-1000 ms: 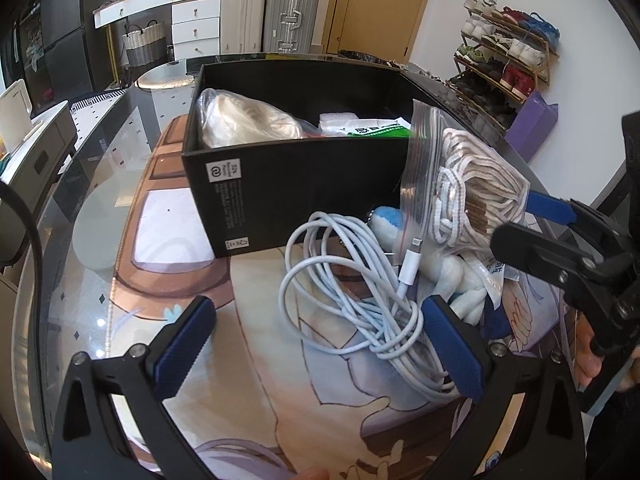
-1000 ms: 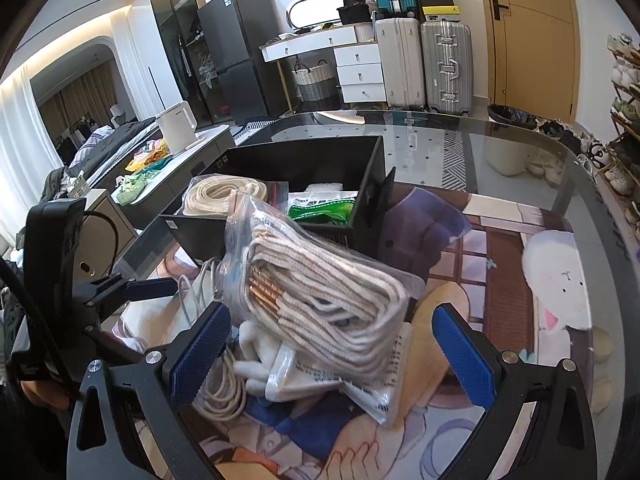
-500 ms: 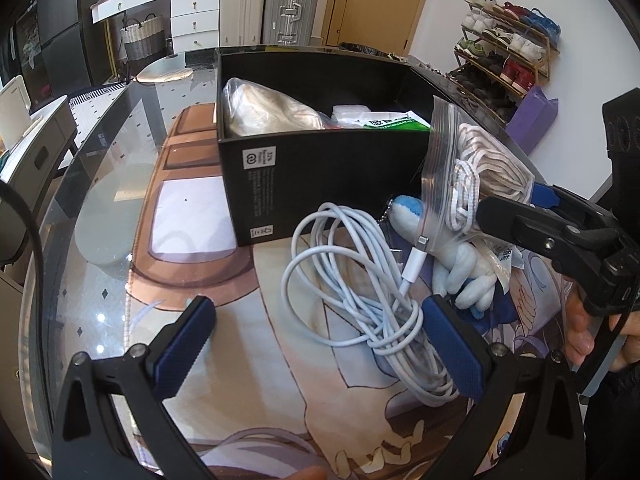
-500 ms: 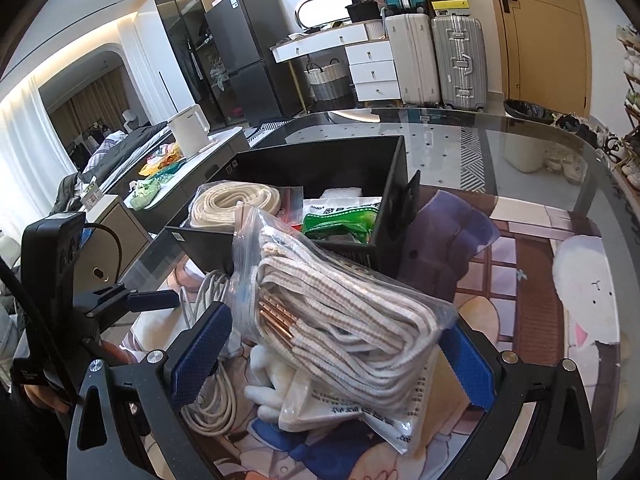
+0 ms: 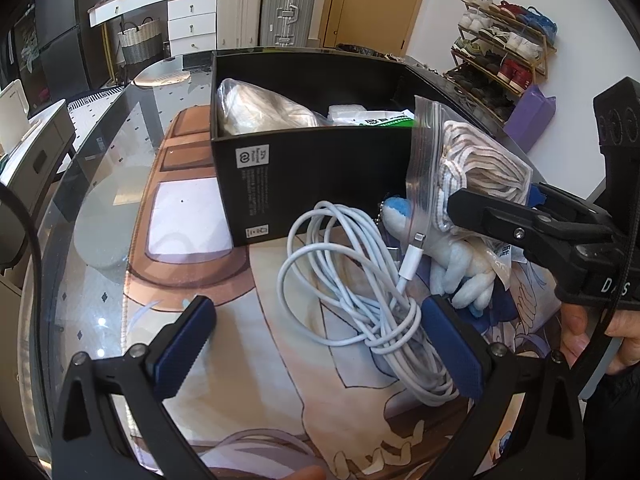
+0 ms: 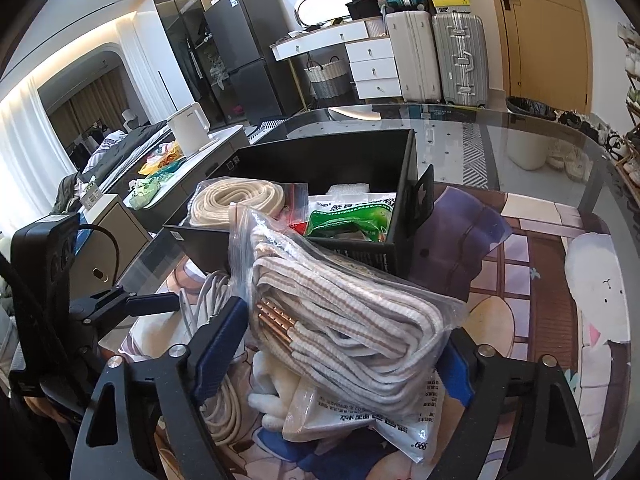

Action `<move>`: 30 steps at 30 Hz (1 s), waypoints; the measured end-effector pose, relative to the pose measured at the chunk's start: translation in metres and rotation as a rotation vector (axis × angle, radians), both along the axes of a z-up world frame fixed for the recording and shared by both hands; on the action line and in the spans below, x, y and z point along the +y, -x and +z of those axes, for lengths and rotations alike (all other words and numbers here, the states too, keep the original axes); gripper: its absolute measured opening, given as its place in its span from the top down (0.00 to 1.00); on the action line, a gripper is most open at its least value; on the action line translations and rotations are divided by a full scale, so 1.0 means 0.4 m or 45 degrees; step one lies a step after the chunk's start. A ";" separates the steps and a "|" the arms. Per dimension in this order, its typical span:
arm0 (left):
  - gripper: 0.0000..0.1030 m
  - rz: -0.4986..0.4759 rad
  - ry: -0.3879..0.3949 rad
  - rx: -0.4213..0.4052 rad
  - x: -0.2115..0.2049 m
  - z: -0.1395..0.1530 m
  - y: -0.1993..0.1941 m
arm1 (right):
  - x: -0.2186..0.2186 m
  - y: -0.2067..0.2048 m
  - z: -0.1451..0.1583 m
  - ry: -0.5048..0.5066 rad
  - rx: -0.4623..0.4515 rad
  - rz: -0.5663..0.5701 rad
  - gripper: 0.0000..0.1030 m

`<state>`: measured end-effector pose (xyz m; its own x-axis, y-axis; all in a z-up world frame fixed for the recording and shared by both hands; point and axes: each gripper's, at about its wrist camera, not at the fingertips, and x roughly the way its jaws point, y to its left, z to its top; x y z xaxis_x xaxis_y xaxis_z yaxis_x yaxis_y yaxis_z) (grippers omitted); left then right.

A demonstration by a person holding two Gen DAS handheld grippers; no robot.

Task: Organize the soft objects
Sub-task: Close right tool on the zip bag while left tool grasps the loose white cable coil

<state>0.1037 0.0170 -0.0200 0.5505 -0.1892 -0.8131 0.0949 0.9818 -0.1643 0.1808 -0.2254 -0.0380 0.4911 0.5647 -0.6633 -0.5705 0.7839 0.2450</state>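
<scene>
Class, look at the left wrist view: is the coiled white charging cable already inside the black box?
No. The white charging cable lies on the printed mat in front of the black box, outside its walls.

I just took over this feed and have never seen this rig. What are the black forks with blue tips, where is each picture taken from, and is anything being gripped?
No robot arm here: a person holds a two-finger gripper in each hand, with a fisheye camera on each looking forward along its blue-padded fingers. In the left wrist view the left gripper is open, its right pad beside a coiled white charging cable; nothing is pinched. The right gripper straddles a zip bag of striped cords; its jaws have just been closing, and the left pad touches the bag, though a firm grip is not clear. Under the bag lie a white plush toy and a printed packet. Behind stands a black box already holding a bagged rope coil and a green packet.
</scene>
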 end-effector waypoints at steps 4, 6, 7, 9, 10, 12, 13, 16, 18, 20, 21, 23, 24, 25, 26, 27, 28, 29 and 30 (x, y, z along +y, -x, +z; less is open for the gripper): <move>0.00 0.001 0.000 -0.001 0.000 0.000 0.000 | -0.017 0.018 0.004 -0.020 -0.024 0.008 0.29; 0.00 0.001 -0.001 0.001 0.000 0.000 0.000 | -0.025 0.021 0.008 -0.038 -0.026 0.013 0.40; 0.00 0.003 -0.001 0.001 -0.002 0.001 0.000 | -0.031 0.023 0.012 -0.055 -0.026 0.012 0.43; 0.00 0.003 -0.003 0.000 -0.004 0.002 0.000 | -0.039 0.026 0.015 -0.069 -0.029 0.010 0.48; 0.00 0.004 -0.004 -0.002 -0.006 0.003 0.000 | -0.042 0.028 0.017 -0.074 -0.030 0.010 0.50; 0.00 0.005 -0.006 -0.003 -0.007 0.003 -0.001 | -0.049 0.034 0.021 -0.093 -0.041 0.013 0.54; 0.00 0.006 -0.005 -0.002 -0.008 0.003 -0.002 | -0.054 0.041 0.023 -0.100 -0.041 0.017 0.56; 0.00 0.007 -0.009 0.003 -0.010 0.004 -0.005 | -0.058 0.054 0.030 -0.126 -0.054 0.034 0.61; 0.00 0.007 -0.007 0.004 -0.010 0.004 -0.005 | -0.056 0.067 0.037 -0.133 -0.079 0.044 0.64; 0.01 0.001 -0.008 0.005 -0.011 0.005 -0.004 | -0.058 0.076 0.044 -0.137 -0.096 0.056 0.67; 0.02 -0.002 -0.003 0.004 -0.011 0.005 -0.005 | -0.059 0.081 0.048 -0.139 -0.106 0.063 0.67; 0.03 -0.005 -0.003 -0.002 -0.011 0.005 -0.003 | -0.061 0.084 0.055 -0.145 -0.118 0.073 0.69; 0.06 -0.010 0.002 -0.005 -0.012 0.006 -0.002 | -0.060 0.087 0.057 -0.145 -0.126 0.077 0.70; 0.10 -0.015 0.011 -0.010 -0.012 0.008 -0.001 | -0.060 0.090 0.060 -0.146 -0.133 0.083 0.71; 0.13 -0.022 0.021 -0.015 -0.012 0.010 0.000 | -0.058 0.093 0.063 -0.148 -0.141 0.093 0.71; 0.16 -0.028 0.030 -0.020 -0.012 0.011 0.001 | -0.058 0.094 0.065 -0.152 -0.145 0.099 0.72; 0.20 -0.033 0.035 -0.023 -0.014 0.013 0.003 | -0.058 0.098 0.069 -0.162 -0.151 0.104 0.73; 0.23 -0.046 0.045 -0.029 -0.016 0.014 0.006 | -0.060 0.100 0.072 -0.172 -0.158 0.112 0.73; 0.30 -0.056 0.058 -0.032 -0.018 0.016 0.008 | -0.059 0.102 0.074 -0.172 -0.161 0.113 0.73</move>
<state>0.1006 0.0098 -0.0135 0.5607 -0.2505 -0.7893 0.1427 0.9681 -0.2058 0.1398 -0.2491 -0.0083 0.5098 0.6893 -0.5147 -0.6689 0.6939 0.2666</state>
